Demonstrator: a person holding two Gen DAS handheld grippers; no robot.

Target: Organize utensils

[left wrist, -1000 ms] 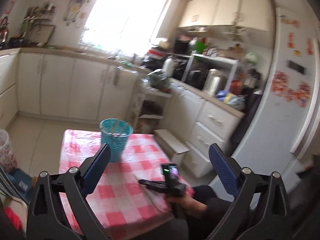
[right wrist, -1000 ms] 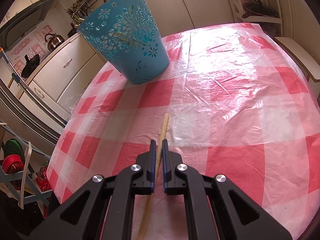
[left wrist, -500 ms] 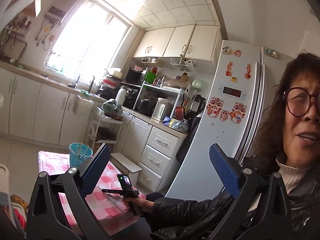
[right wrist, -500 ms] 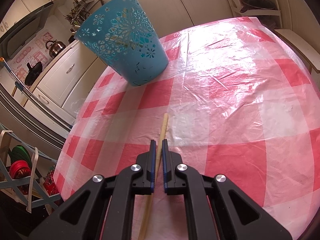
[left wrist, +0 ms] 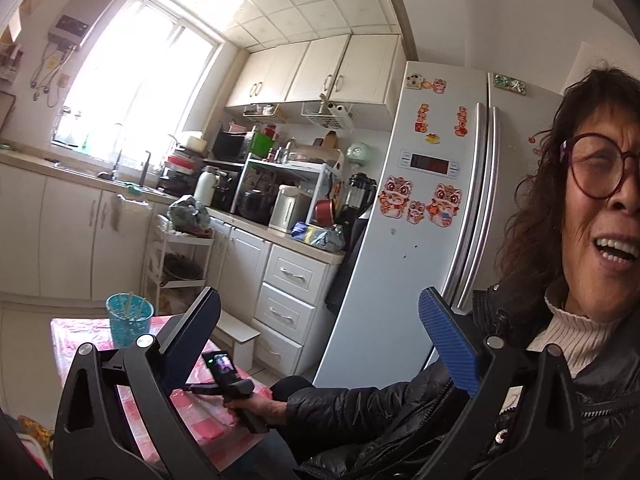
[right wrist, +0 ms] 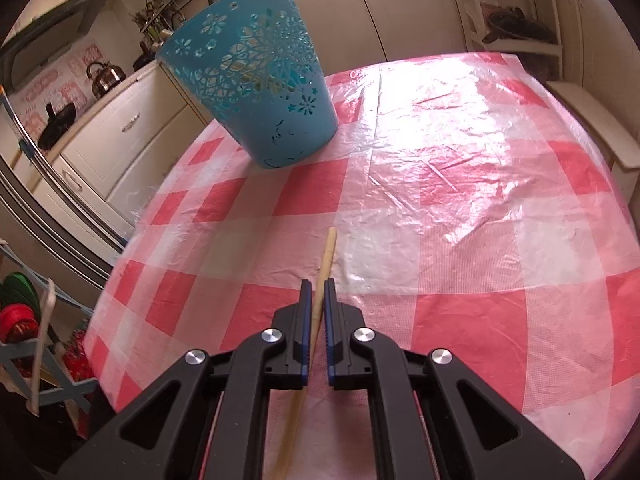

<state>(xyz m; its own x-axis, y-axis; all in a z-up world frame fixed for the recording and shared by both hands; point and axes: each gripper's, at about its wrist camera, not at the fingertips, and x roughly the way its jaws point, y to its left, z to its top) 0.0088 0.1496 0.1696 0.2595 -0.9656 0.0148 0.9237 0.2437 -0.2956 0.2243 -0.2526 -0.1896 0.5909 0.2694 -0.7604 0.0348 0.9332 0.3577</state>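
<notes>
Surroundings: red-and-white checked plastic tablecloth (right wrist: pixel 460 208) covers the table; white kitchen cabinets (left wrist: pixel 72 236) stand beyond its far edge, a white double-door fridge with stickers (left wrist: pixel 432 208) to the right in the left wrist view.
Holder: turquoise perforated plastic basket (right wrist: pixel 256 92) stands upright on the far left part of the cloth, with several pale sticks standing in it (left wrist: pixel 129 308).
In the way: bare cloth lies between the basket and the right gripper (right wrist: pixel 316 300); nothing stands on that stretch.
Right claw: closed on a pale wooden chopstick (right wrist: pixel 326 256), which runs between the blue pads and juts out toward the basket, its far tip over a white square.
Left claw: left gripper (left wrist: pixel 320 320) held level, jaws spread wide, nothing between them.
Only in left view: a person in a dark padded jacket (left wrist: pixel 380 412), whose hand (left wrist: pixel 264 408) holds the right gripper's handle over the table's near edge.
Only in right view: the chopstick itself, and a kettle (right wrist: pixel 105 76) on the far left counter.
Hard to tell: the chopstick's near end is cut off by the frame's bottom edge; whether its tip touches the cloth is unclear.
</notes>
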